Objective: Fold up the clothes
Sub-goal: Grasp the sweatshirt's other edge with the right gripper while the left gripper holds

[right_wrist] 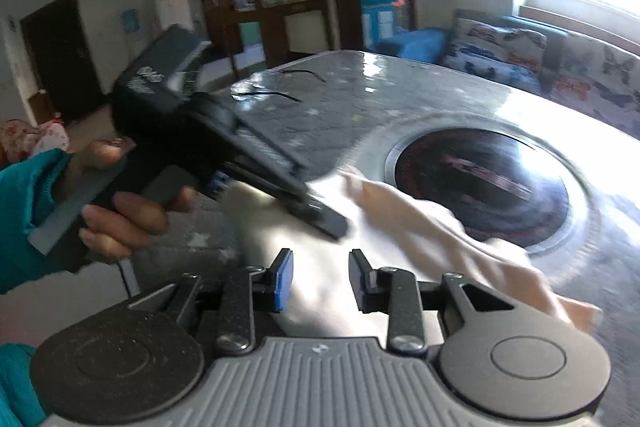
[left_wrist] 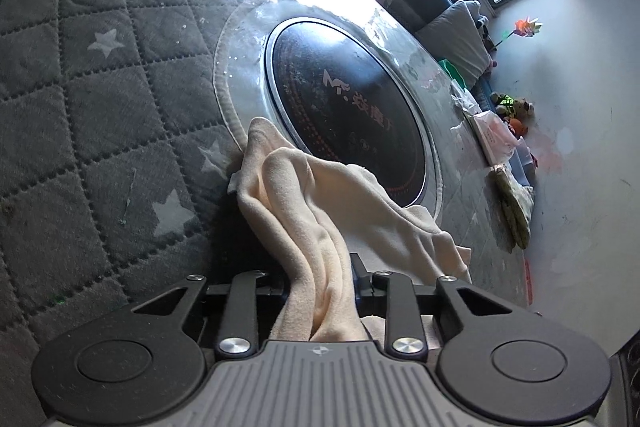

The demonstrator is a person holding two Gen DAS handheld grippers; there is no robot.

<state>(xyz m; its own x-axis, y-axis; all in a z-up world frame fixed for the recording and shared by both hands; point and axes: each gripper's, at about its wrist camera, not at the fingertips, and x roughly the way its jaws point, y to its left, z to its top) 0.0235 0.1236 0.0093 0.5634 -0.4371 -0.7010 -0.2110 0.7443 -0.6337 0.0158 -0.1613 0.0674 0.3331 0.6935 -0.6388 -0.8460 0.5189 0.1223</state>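
Left tool clamped on the cream garment, right tool apart and empty; next, grab the loose edge at two o'clock.

Teal sleeve; black, blue-padded tool.

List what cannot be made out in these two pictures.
- Left wrist view: the left gripper pads, covered by the cream cloth between them.
- Right wrist view: the cloth's folds and the cooktop lettering, lost to motion blur.
- Right wrist view: the right gripper stands open, empty.
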